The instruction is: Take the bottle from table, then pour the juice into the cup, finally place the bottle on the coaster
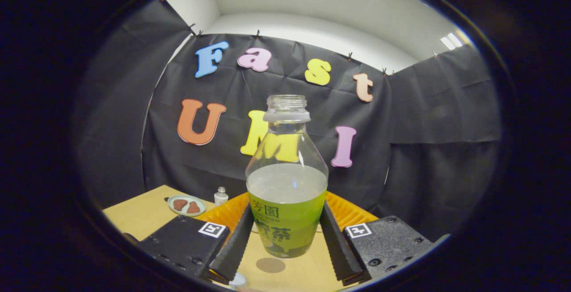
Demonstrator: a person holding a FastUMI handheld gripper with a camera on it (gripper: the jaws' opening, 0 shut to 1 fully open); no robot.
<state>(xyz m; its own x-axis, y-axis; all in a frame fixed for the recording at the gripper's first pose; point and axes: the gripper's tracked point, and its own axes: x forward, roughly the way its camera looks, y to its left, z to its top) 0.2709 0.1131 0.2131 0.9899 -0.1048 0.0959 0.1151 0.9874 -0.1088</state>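
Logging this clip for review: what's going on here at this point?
A person's handheld gripper is shut on a clear, uncapped plastic bottle with a green label, about half full of pale juice. The bottle appears lifted, with a shadow on the wooden table beneath it. Behind it lie an orange ridged mat, a small plate and a little white bottle.

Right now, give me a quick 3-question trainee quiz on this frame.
1. True or false: the bottle has its cap on.
2. What sits on the table to the left, beyond the tongs? A) a small plate with two reddish-brown pieces B) a laptop C) a stack of books
3. Fill in: the bottle stands ____ the two fingers.

Key:
1. False. The neck is open.
2. A. The small plate lies beside a little white bottle.
3. Between. Both fingers press on its label, and a shadow below suggests it is lifted.
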